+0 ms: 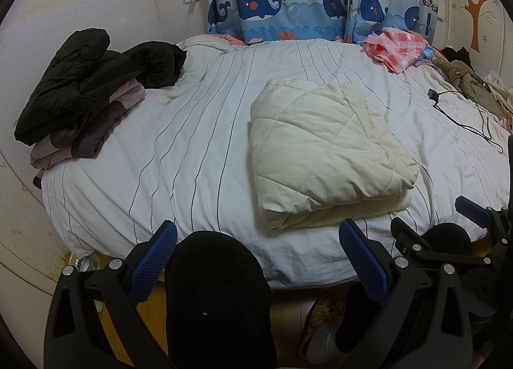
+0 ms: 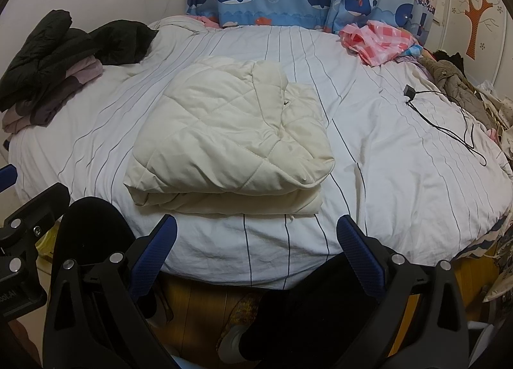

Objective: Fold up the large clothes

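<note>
A cream quilted coat lies folded into a thick rectangle on the striped white bed, near its front edge. My left gripper hangs open in front of the bed edge, left of and below the coat, holding nothing. My right gripper is open too, just below the coat's front fold and apart from it. In the left wrist view the right gripper shows at the lower right. A person's dark-clad legs stand below both grippers.
Black padded jackets on pink and grey clothes are piled at the bed's left. A pink checked bag and an olive jacket lie at the right, with a black charger cable. Whale curtains hang behind.
</note>
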The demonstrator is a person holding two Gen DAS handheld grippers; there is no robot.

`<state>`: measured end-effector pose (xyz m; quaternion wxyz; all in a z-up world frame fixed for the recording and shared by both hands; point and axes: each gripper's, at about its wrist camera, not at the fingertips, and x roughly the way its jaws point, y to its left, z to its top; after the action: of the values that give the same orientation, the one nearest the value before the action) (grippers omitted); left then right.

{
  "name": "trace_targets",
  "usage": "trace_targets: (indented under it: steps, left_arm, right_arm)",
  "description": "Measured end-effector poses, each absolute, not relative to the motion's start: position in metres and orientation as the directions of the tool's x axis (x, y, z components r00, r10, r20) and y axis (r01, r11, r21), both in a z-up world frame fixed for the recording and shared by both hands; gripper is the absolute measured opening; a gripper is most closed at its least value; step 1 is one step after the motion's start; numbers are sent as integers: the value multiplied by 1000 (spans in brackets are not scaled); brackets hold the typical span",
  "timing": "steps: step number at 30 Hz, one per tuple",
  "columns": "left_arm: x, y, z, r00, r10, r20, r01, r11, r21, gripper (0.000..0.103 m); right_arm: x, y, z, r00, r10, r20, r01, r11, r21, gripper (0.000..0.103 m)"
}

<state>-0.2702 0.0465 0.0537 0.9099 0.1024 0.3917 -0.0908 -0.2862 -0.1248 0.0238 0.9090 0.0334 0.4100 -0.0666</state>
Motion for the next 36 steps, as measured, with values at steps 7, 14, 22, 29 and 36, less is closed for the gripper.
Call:
trace_targets:
  steps: [7, 14, 22, 29, 36]
  left_arm:
    - [-270, 46, 53, 676, -85, -732, 245, 963, 115, 97]
    - [-271, 46, 54, 677, -79, -732, 242, 963, 120, 97]
    - [-271, 43, 50, 669, -74, -739, 240, 963, 121, 97]
    - [-272, 42, 48, 667, -76, -741, 240, 964, 117, 97]
    - [-272, 44, 43, 632, -102, -768, 247, 966, 75, 97]
  right_arm:
    - [-286, -125, 24, 654, -93, -750, 147, 989, 5, 96]
    - [-286, -125, 24, 654, -94, -750, 148, 989, 5, 96]
    - [-286, -127, 23, 653, -90, -752, 145, 989, 8, 96]
    - [-287, -128, 22, 654, -91, -751, 144, 990, 6, 96]
    - [-286, -128, 22, 652, -91, -752, 142, 990, 3, 96]
